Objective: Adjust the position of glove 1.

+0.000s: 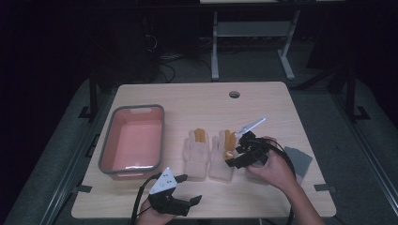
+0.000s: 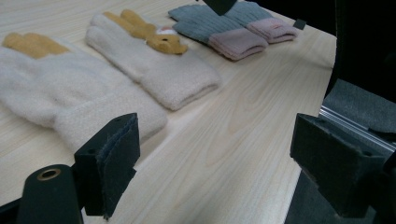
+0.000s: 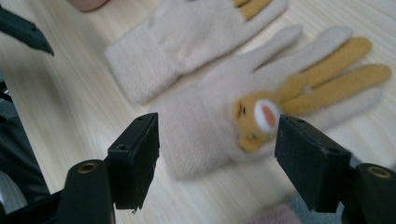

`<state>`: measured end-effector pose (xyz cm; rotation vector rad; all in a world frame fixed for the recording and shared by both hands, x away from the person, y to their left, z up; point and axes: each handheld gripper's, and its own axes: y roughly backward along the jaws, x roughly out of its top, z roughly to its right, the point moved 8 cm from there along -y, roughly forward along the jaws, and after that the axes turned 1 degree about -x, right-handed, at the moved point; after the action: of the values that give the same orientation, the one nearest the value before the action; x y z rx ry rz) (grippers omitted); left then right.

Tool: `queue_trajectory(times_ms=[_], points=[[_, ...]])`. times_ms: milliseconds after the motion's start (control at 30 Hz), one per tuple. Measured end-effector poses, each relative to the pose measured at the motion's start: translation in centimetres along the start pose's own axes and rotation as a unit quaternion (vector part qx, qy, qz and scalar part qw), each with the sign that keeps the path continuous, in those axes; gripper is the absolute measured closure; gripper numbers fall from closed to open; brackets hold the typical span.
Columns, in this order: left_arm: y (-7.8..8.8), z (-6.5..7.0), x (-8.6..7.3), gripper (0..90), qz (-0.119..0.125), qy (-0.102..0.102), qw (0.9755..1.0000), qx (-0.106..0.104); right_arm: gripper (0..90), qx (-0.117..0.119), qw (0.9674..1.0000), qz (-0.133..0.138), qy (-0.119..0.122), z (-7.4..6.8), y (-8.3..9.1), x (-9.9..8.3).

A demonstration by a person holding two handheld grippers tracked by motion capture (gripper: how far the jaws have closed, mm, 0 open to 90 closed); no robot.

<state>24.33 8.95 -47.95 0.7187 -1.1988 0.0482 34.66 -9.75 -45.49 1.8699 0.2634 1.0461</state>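
Two cream gloves with yellow fingers lie side by side at mid-table: the left glove (image 1: 195, 152) and the right glove (image 1: 220, 157). The right glove (image 3: 210, 116) has a small animal face, and my right gripper (image 3: 217, 158) hovers open just over it, jaws on either side of its palm. In the high view that right gripper (image 1: 236, 151) hangs at the glove's right edge. My left gripper (image 1: 190, 188) is open near the front edge, holding nothing. In its own view the left gripper (image 2: 219, 168) faces bare wood, with the left glove's cuff (image 2: 93, 116) just beyond its left jaw.
A pink basin (image 1: 133, 140) with a grey rim stands at the left. A pair of grey gloves with pink cuffs (image 2: 229, 30) lies at the right, partly hidden behind the right hand as a grey patch (image 1: 299, 159). A cable hole (image 1: 234, 94) sits near the far edge.
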Motion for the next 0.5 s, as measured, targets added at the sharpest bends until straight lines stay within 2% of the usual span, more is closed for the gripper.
queue_trajectory(times_ms=[233, 500], points=[[0.0, -0.1, 0.0, 15.7, -0.003, -0.008, 1.0000, 0.002, 32.8, -0.003, 0.9998, -0.019, -0.010, 1.0, -1.9, 0.6], [0.2, -0.2, 0.1, 15.7, 0.002, -0.002, 1.0000, 0.000, 34.3, -0.018, 0.9987, -0.041, -0.023, 2.2, -3.9, 1.1]])
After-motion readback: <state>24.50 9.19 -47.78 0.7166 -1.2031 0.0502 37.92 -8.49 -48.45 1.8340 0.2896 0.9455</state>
